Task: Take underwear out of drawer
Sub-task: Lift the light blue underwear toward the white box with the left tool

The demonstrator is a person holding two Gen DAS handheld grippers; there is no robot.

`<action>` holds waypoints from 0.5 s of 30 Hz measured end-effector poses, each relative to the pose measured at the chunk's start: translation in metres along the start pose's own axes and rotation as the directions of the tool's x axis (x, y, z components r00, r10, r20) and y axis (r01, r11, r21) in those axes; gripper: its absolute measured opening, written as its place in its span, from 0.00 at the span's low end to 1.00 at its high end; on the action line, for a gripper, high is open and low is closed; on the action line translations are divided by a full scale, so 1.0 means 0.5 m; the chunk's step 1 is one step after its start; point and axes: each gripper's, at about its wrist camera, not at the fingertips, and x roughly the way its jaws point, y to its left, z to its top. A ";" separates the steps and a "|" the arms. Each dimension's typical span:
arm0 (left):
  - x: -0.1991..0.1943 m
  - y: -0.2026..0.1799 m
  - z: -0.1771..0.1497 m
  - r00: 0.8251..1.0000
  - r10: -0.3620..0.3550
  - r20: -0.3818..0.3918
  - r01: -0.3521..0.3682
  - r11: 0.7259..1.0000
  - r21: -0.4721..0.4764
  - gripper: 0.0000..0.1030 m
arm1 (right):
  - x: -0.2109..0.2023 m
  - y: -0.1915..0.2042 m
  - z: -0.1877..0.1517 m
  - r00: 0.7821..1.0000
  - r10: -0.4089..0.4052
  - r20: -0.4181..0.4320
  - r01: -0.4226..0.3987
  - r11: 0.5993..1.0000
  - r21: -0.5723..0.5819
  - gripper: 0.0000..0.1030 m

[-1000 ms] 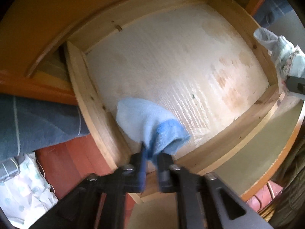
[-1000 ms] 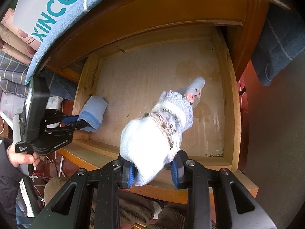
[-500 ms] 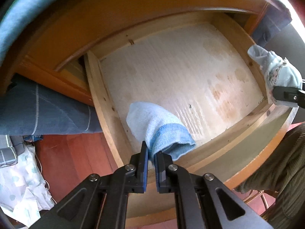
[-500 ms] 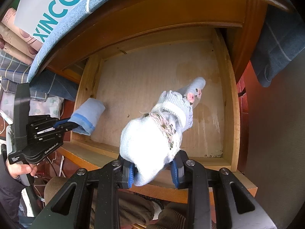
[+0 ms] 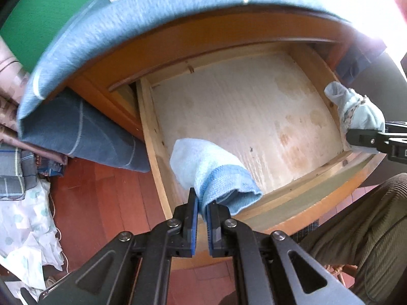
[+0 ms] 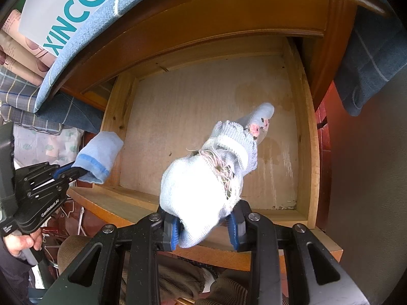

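The wooden drawer (image 5: pixel 152 137) (image 6: pixel 311 152) is pulled out, and its pale bottom lies bare. My left gripper (image 5: pixel 201 212) (image 6: pixel 67 174) is shut on a light blue folded garment (image 5: pixel 208 167) (image 6: pixel 99 152) with a darker blue band, held above the drawer's left wall. My right gripper (image 6: pixel 204 231) (image 5: pixel 366 137) is shut on a pale blue and white bundle (image 6: pixel 211 170) (image 5: pixel 358 109) with frayed threads and pink spots, held over the drawer's front right part.
A blue cloth (image 5: pixel 142 12) (image 6: pixel 84 38) drapes over the cabinet top, with a white bag with teal letters (image 6: pixel 68 2) on it. Bedding (image 5: pixel 23 228) lies on the red floor at left. A person's olive trouser legs (image 5: pixel 368 228) (image 6: pixel 178 277) are below the drawer front.
My left gripper has risen and drawn back with the light blue garment, out of the drawer to above its left wall. The right gripper and its bundle have not moved.
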 end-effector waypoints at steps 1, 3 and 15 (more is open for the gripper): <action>-0.008 -0.002 -0.002 1.000 0.000 0.007 0.000 1.000 -0.003 0.05 | -0.001 -0.001 0.000 1.000 -0.002 -0.001 0.002 1.000 0.000 0.28; -0.025 -0.005 -0.005 1.000 0.003 0.023 -0.003 1.000 -0.014 0.05 | 0.000 0.000 0.001 1.000 -0.004 -0.003 0.004 1.000 -0.003 0.28; -0.138 -0.017 -0.033 0.990 0.019 0.143 -0.008 0.997 -0.075 0.05 | 0.001 0.000 0.000 1.000 -0.005 -0.002 0.005 1.000 -0.005 0.28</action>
